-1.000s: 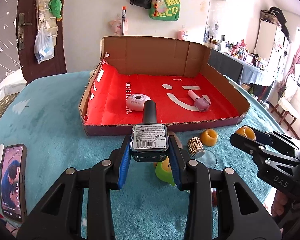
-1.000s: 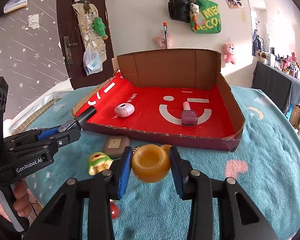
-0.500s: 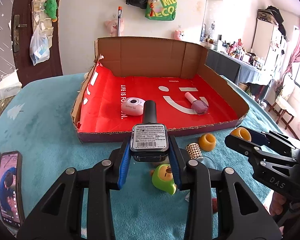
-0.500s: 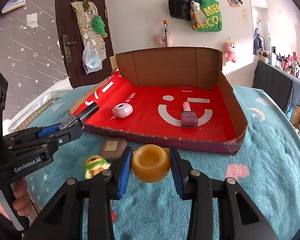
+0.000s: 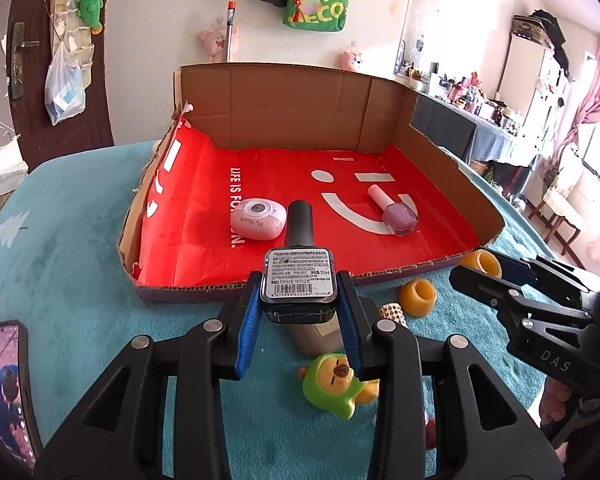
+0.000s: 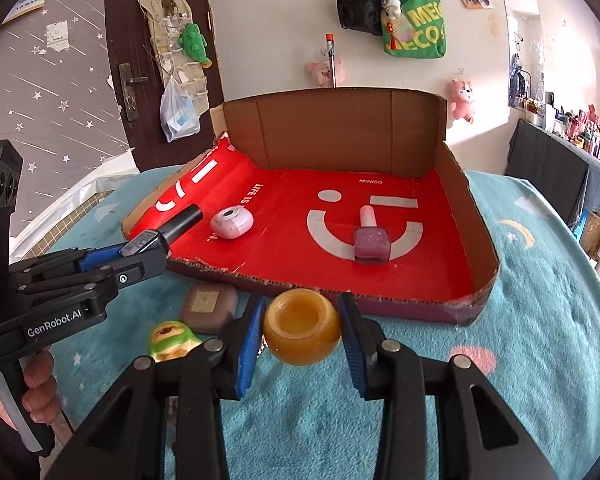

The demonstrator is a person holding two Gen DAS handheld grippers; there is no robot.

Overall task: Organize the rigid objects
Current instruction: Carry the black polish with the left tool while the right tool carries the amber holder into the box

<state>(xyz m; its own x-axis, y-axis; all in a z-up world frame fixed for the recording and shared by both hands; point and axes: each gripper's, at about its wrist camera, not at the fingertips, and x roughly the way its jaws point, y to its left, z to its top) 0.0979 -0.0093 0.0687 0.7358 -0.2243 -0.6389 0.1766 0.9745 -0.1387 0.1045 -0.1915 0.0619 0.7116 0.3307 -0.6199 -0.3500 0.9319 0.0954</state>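
- Dark bottle [image 5: 299,280]: clamped at its square base between the left gripper [image 5: 299,312] jaws, long axis running away from the camera, black cap pointing over the near wall into the box [image 5: 380,144].
- Amber pot [image 6: 301,330]: pinched in the right gripper [image 6: 301,340] jaws, mouth tilted up, just short of the box's near wall.
- In the box: pink case [image 5: 257,219] and pink bottle [image 5: 396,216], lying apart.
- On the teal cover [image 6: 500,320]: second amber pot [image 5: 418,298], green toy [image 5: 338,384], brown case [image 6: 208,307].
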